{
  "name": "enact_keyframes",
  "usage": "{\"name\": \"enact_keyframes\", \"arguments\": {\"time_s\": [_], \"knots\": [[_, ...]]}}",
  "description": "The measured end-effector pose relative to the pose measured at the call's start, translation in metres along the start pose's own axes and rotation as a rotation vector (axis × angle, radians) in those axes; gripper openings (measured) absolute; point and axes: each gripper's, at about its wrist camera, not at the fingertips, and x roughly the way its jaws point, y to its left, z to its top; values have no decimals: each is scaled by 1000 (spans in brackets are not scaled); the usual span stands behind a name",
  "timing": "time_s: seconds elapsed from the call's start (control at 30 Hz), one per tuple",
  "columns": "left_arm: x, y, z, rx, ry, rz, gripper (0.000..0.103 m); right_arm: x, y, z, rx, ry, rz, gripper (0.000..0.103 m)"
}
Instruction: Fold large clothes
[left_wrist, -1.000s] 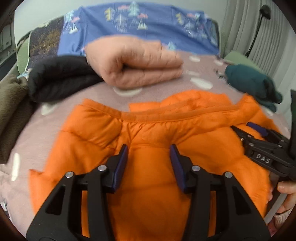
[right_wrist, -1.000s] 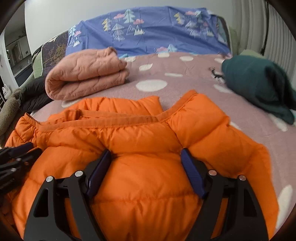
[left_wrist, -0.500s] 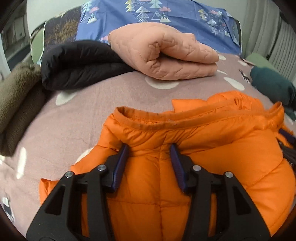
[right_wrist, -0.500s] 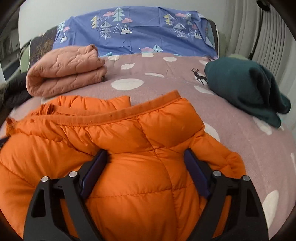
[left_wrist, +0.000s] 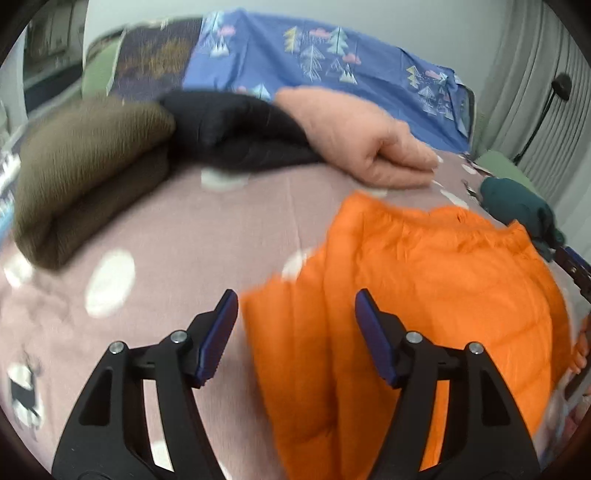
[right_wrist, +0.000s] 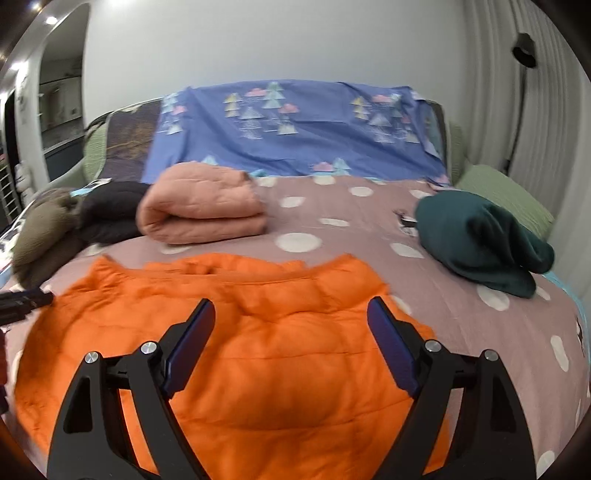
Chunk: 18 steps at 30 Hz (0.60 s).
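Observation:
An orange puffer jacket (right_wrist: 266, 354) lies folded on the pink dotted bedspread (right_wrist: 461, 332); it also shows in the left wrist view (left_wrist: 424, 302). My left gripper (left_wrist: 295, 317) is open and empty, raised over the jacket's left edge. My right gripper (right_wrist: 290, 325) is open and empty, raised above the jacket's middle. The left gripper's tip also shows at the left edge of the right wrist view (right_wrist: 22, 301).
Folded garments lie along the back left: a peach quilted one (right_wrist: 203, 210), a black one (right_wrist: 110, 210) and an olive one (left_wrist: 85, 170). A dark green garment (right_wrist: 480, 240) lies at the right. A blue patterned sheet (right_wrist: 295, 129) covers the headboard.
Both grippers have opened wider, let go of the orange jacket and pulled back and up. The jacket now lies flatter on the bed. The left gripper has swung to the left.

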Motion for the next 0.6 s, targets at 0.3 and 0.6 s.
{"name": "enact_keyframes", "arguments": {"time_s": [0.3, 0.6], "knots": [[2, 14, -35, -92, 52, -253, 77, 20, 33, 7, 28, 90, 63, 66], [15, 11, -47, -70, 81, -318, 81, 52, 41, 19, 17, 140, 62, 66]]}}
